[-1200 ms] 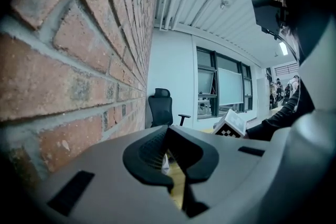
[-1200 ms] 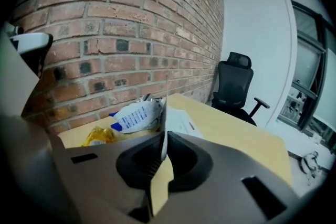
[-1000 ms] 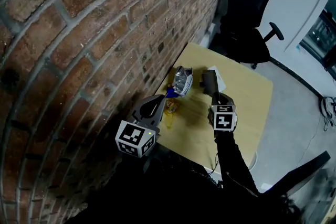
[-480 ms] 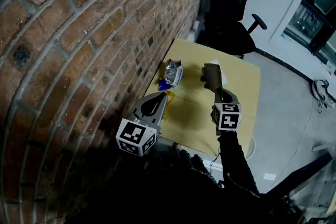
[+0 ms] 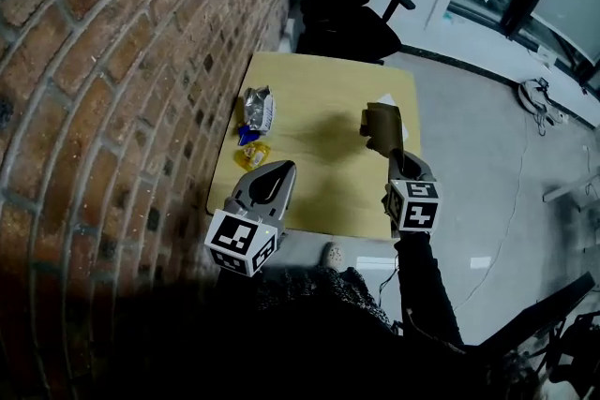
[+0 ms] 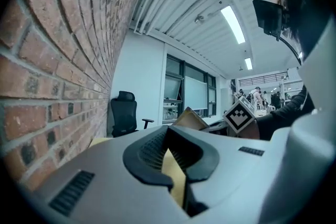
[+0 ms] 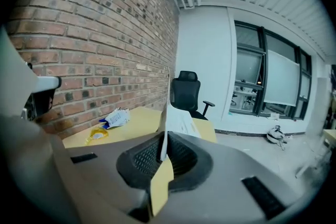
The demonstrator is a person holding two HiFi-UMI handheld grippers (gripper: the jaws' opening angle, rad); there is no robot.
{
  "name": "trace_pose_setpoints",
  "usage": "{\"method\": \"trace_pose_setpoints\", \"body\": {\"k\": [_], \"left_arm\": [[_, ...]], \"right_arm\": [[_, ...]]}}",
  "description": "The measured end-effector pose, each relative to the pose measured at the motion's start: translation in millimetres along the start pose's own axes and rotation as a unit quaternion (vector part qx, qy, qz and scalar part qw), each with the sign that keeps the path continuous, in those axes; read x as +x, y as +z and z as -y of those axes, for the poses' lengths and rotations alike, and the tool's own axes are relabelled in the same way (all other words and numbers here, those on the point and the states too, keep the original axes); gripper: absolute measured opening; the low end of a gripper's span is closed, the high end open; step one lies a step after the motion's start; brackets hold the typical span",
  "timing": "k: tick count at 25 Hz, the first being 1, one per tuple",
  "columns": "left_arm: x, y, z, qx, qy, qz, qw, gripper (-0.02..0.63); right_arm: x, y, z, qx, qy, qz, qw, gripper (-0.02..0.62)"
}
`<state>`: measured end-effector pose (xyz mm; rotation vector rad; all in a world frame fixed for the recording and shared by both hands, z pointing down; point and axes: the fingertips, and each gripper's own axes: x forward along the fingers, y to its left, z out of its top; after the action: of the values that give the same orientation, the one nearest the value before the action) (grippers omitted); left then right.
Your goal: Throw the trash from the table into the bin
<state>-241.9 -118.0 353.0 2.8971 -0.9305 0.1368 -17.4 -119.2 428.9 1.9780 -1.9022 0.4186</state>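
Moved: right gripper (image 5: 397, 159) and cardboard scrap (image 5: 382, 128), carried toward the table's (image 5: 323, 192) 3 o'clock edge.
Right gripper view only: scrap pinched edge-on between jaws.
Empty: left gripper (image 5: 284, 171), jaws closed.
Counted on table: one foil packet (image 5: 259, 106), one yellow wrapper (image 5: 250, 155), 10 o'clock.

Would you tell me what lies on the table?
A silver bag, a yellow wrapper beside it, and white paper partly covered by the cardboard in the right gripper.

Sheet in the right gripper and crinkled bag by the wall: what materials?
Sheet: likely cardboard, matte brown, holds flat and stiff in the right gripper. Bag: probably metallised plastic film, shiny silver, crumpled.
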Motion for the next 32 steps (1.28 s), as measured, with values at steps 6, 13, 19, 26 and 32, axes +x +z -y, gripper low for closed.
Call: {"method": "trace_pose_setpoints", "body": {"k": [6, 13, 19, 26, 32], "left_arm": [[24.1, -6.1, 38.0, 0.000, -0.050, -0.007, 0.9987, 0.006], [58.0, -6.9, 94.1, 0.013, -0.080, -0.021, 0.9965, 0.006], [100.5, -1.4, 167.8, 0.015, -0.086, -0.009, 0.9961, 0.006], [148.5, -5.9, 256.9, 0.014, -0.076, -0.012, 0.9969, 0.006], [172.9, -20.1, 317.7, 0.013, -0.072, -0.027, 0.9970, 0.006]], "right_arm": [[-37.5, -23.2, 44.7, 0.028, -0.045, -0.004, 0.999, 0.012], [-70.0, -48.6, 101.0, 0.059, -0.067, 0.002, 0.996, 0.012], [-104.6, -72.2, 168.9, 0.061, -0.063, -0.003, 0.996, 0.012], [-142.4, -107.7, 246.2, 0.031, -0.045, -0.014, 0.998, 0.012], [-168.1, -148.9, 299.8, 0.042, -0.039, -0.030, 0.998, 0.012]]}}
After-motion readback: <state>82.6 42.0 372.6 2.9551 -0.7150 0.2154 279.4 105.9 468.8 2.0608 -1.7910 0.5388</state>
